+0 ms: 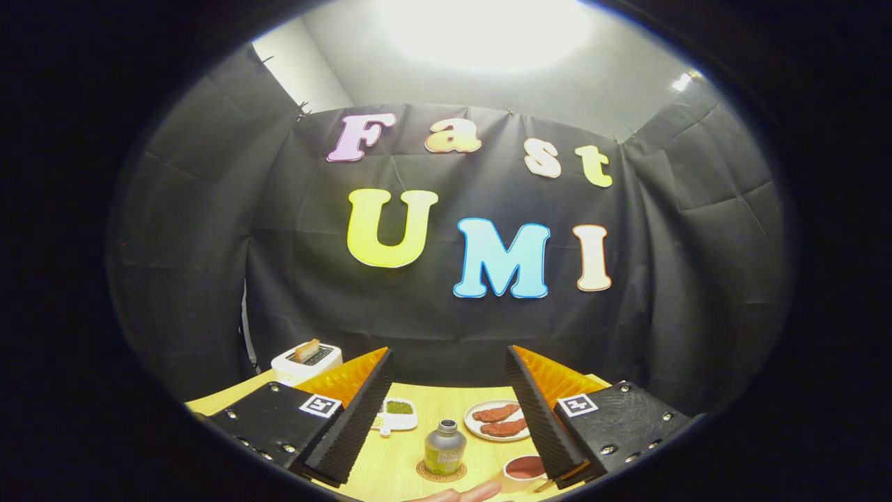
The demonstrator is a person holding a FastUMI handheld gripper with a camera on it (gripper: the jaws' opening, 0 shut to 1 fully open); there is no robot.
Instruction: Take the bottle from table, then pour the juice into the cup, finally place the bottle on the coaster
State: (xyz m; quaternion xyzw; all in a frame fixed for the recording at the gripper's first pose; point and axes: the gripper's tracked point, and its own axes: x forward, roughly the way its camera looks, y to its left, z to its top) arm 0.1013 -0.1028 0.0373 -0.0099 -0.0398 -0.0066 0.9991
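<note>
Looking forward from the gripper view, the gripper [446, 411] has its jaws spread wide and holds nothing. Between and beyond the fingers, the bottle [444, 448] stands upright on the round coaster [441, 472] on the wooden desk [397, 460]. The cup [524, 471] sits just beside the coaster, close to one finger. Farther back lie a plate [499, 420] with two reddish pieces and a small white dish [397, 416] of green stuff. A white toaster [305, 362] holding a slice stands at the desk's far corner. A person's fingertips [460, 494] show nearest the camera.
</note>
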